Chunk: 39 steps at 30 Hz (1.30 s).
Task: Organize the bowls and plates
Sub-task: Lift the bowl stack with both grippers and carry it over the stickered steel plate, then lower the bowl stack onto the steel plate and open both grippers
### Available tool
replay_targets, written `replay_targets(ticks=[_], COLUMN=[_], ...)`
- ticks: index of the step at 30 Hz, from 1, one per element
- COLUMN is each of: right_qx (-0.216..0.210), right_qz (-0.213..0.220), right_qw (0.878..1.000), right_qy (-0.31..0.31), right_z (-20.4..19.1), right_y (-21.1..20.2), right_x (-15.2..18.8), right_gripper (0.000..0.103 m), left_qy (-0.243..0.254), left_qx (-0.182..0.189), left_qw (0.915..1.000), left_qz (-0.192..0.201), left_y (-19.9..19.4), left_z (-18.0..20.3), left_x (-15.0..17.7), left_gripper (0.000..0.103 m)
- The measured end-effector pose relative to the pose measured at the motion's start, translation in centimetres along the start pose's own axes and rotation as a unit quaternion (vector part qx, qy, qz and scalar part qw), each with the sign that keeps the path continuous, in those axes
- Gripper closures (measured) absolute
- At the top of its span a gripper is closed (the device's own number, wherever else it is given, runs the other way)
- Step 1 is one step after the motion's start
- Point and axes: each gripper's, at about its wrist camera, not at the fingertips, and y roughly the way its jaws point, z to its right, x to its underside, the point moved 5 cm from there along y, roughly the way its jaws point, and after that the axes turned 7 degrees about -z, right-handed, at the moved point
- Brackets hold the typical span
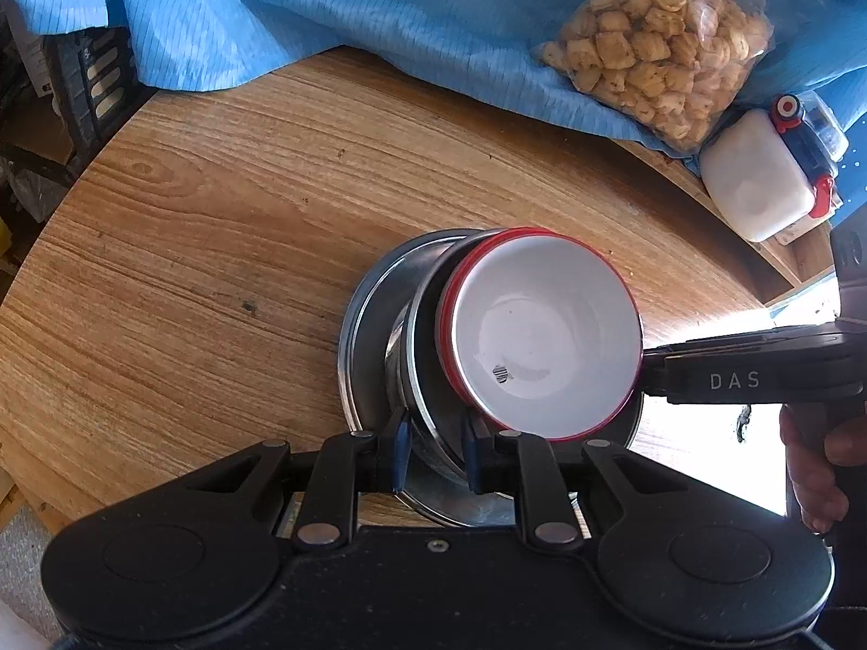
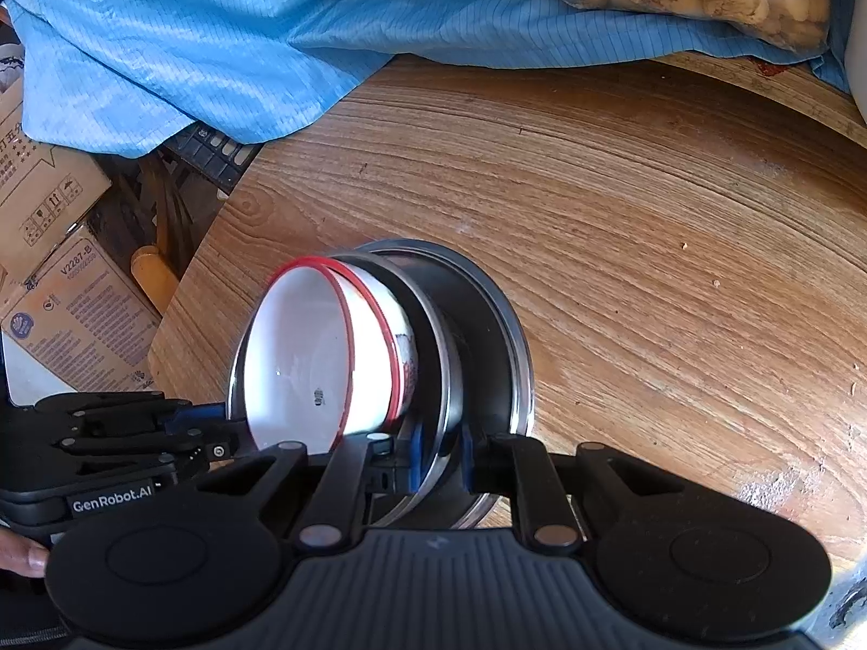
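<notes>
The left gripper (image 1: pixel 433 452) sits closest in its own view, its blue pads pinching the near rim of a steel bowl (image 1: pixel 420 379). The right gripper (image 2: pixel 440 460) likewise has its jaws nearly pressed together on a thin steel rim at the near edge of the stack. Which steel piece each one holds I cannot tell for certain.

The stack stands near the middle of the round wooden surface (image 1: pixel 217 206): a wide steel plate (image 1: pixel 352 325) at the bottom, the steel bowl on it, and a white enamel bowl (image 1: pixel 542 336) with a red rim nested on top.

My judgement is that all three are stiff, light and slick, so a pinch on a thin rim can slip or let a piece swing. The enamel may chip if knocked. The rim is the only practical hold, and two opposite holds steady the load best.

The enamel bowl has no long axis; its mouth is tipped, not level, opening up and towards the cameras, leaning out of line with the plate below.
</notes>
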Motion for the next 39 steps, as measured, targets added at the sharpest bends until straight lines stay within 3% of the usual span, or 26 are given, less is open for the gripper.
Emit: replay_targets(ticks=[19, 28, 39], right_qx=[-0.005, 0.006, 0.034], right_qz=[0.003, 0.011, 0.026], right_qw=[1.000, 1.000, 0.999], right_qy=[0.000, -0.002, 0.001], right_z=[0.1, -0.1, -0.4], right_y=[0.3, -0.1, -0.6], right_x=[0.2, 0.6, 1.2], right_gripper=[0.085, 0.084, 0.082], left_qy=[-0.019, -0.005, -0.002], left_qx=[-0.008, -0.033, -0.048], left_qw=[0.9997, 0.9994, 0.9989], left_qz=[-0.011, -0.009, 0.001], left_y=[0.0, -0.2, -0.6], left_z=[-0.2, 0.2, 0.0], left_x=[-0.5, -0.6, -0.6], left_gripper=[0.083, 0.082, 0.065])
